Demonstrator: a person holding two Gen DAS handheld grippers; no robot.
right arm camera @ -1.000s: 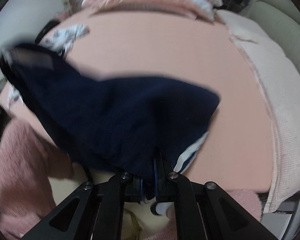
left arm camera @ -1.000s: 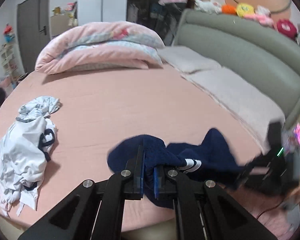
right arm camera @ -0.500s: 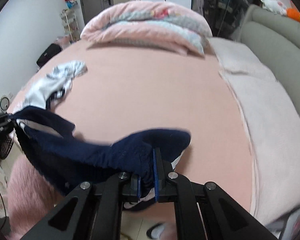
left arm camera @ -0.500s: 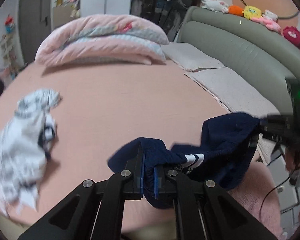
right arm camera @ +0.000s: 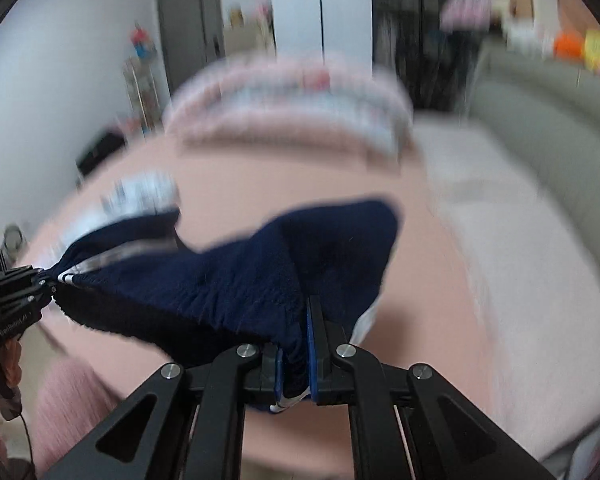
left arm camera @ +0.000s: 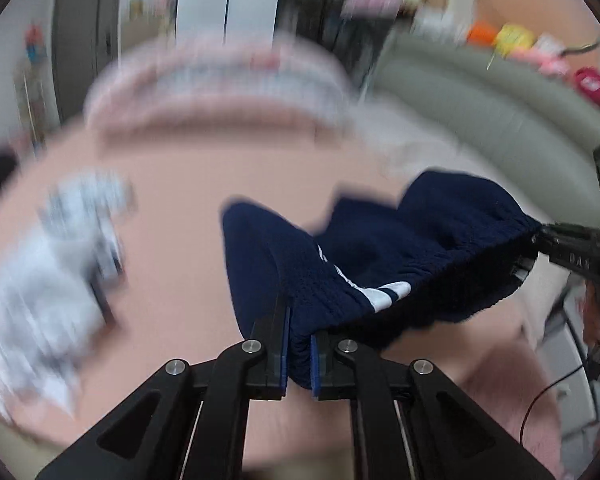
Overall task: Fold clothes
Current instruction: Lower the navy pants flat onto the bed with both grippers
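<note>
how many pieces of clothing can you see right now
2. The navy garment hangs stretched between the left tool and the right tool. A white garment lies crumpled on the pink bed. Blur may hide others.

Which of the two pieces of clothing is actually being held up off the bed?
The navy garment, stretched between the left gripper and right gripper. The white patterned one lies crumpled on the pink bed, untouched.
</note>
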